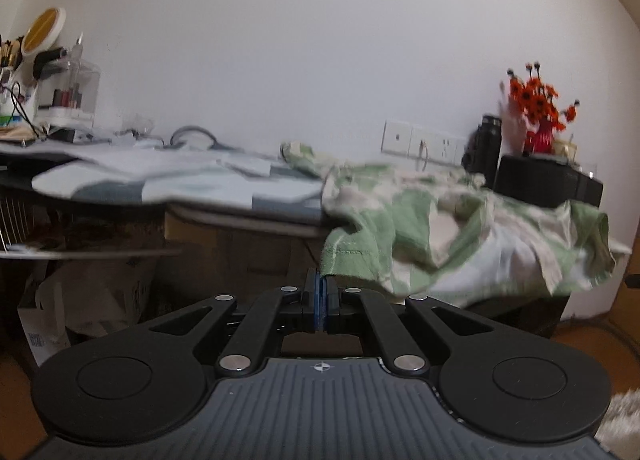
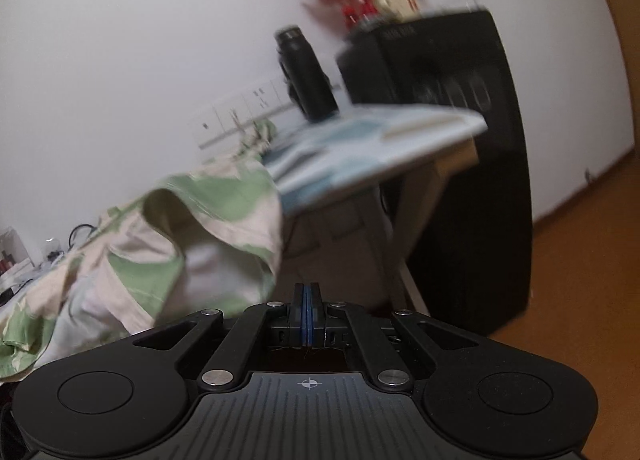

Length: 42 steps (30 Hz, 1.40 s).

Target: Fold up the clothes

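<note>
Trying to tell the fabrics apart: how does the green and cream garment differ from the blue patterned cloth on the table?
The green and cream garment lies crumpled and hangs over the table edge; the blue patterned cloth lies spread flat. The garment shows green and cream patches, the cloth pale blue and grey blocks. Both rest on the same table, touching.

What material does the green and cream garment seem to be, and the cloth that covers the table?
The green and cream garment looks like soft woven cotton, matte: it crumples in loose folds and shows a stitched hem. The table cover seems a thin, smooth fabric, printed in blue-grey patches; it lies flat. Motion blur leaves both uncertain.
</note>
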### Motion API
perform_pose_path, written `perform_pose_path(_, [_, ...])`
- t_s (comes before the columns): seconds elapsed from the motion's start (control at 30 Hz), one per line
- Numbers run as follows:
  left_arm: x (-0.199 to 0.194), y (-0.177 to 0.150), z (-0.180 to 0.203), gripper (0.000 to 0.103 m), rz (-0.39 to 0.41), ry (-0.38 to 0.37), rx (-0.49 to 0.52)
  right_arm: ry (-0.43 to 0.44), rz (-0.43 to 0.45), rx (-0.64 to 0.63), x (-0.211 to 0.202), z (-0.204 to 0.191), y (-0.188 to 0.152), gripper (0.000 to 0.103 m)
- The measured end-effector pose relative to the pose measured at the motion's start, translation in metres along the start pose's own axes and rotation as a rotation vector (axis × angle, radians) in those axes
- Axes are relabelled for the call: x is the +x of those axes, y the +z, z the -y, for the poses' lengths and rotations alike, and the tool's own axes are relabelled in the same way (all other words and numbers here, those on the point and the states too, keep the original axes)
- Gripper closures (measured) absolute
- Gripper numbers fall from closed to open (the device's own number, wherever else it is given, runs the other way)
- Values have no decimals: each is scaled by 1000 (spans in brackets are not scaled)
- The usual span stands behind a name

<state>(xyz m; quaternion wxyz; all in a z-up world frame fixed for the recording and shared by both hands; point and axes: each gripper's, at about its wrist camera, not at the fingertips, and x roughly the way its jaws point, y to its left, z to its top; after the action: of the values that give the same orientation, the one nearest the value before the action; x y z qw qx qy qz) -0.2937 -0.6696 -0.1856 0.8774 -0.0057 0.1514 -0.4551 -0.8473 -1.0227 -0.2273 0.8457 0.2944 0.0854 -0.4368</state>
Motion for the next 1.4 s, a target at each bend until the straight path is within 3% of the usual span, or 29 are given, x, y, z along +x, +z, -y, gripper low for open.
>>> perform_pose_path(0.17, [3,-9,-6,102,-44,20,-7,107,8,-61,-3,-15,-1,94])
perform_pose_path(0.23, [1,-8,-5,102,-48,8,-3,172,-2,-81,1,-25,-1,81])
perform_pose_path(0.43, [-4,-2,10,97,-37,-29,81,236,-41,-145,26,-60,-13,79])
perform_pose_path(0.53, [-2,-1,13,87,-39,-21,100,253,-66,-92,36,-66,-19,78])
perform_pose_path(0.6, [0,-1,14,65,-39,-16,96,263,-66,-63,38,-68,-22,76])
perform_pose_path(0.87, [14,0,15,63,-37,-18,103,290,-58,-93,44,-83,-24,68])
perform_pose_path(1.0, [22,-1,16,52,-39,-26,103,315,-84,-46,62,-83,-20,66])
perform_pose_path(1.17, [27,-1,18,52,-36,-50,105,353,-125,49,80,-84,-20,70])
perform_pose_path(1.33, [30,0,17,52,-33,-70,94,376,-111,43,77,-90,-21,93])
perform_pose_path(1.4, [33,0,16,52,-34,-72,92,387,-112,44,76,-91,-21,96])
